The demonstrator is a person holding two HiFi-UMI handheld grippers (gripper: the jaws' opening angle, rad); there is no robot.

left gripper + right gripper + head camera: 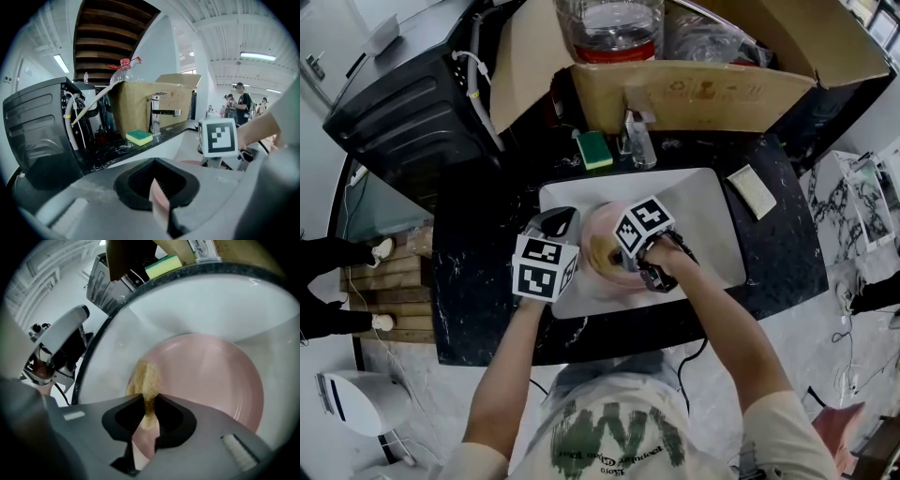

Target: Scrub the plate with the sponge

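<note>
Before you, the plate (602, 246) lies in the sink (712, 211), left of its middle, with your left gripper (560, 221) at its left rim, your right gripper (147, 411) at its right and the sponge (145, 378) on it. At the sink's far edge stands the faucet (639, 139), with a spare sponge (594, 148) just left of it and the cardboard box (694, 94) behind. A flat pad (753, 191) lies right of the sink.
</note>
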